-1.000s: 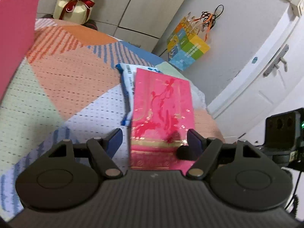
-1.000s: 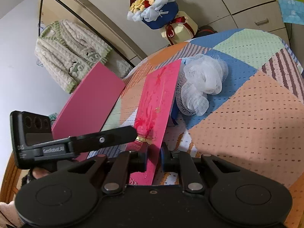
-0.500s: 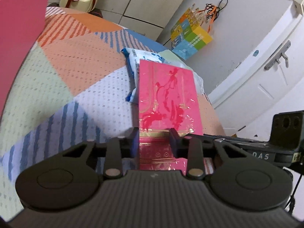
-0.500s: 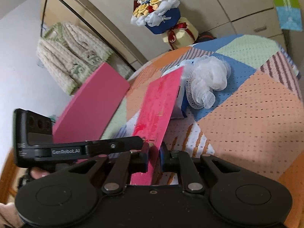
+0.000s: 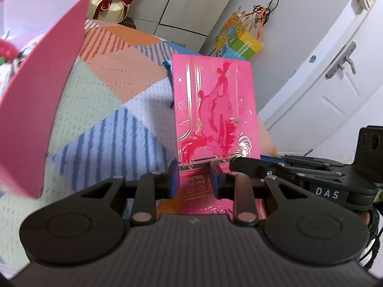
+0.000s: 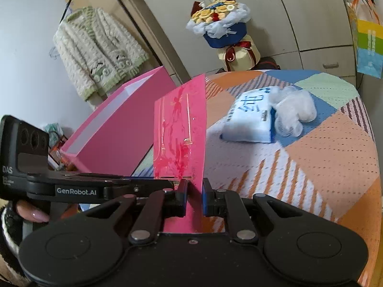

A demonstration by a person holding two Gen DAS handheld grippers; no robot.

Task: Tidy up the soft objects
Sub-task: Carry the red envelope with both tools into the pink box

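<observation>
Since a second ago, the pink envelope (image 5: pixel 216 110) is being raised off the patchwork tablecloth (image 5: pixel 115 110) to stand upright, and the left gripper (image 5: pixel 194 179), then wide open, is being closed on its bottom edge. The right gripper (image 6: pixel 193 197) is being kept clamped on the same lower edge. The envelope is being judged light, thin and flexible, best pinched near an edge. Beside it, a pink box (image 6: pixel 119 129) is being seen open; a tissue pack (image 6: pixel 251 117) and white mesh puff (image 6: pixel 294 110) are lying well apart.
</observation>
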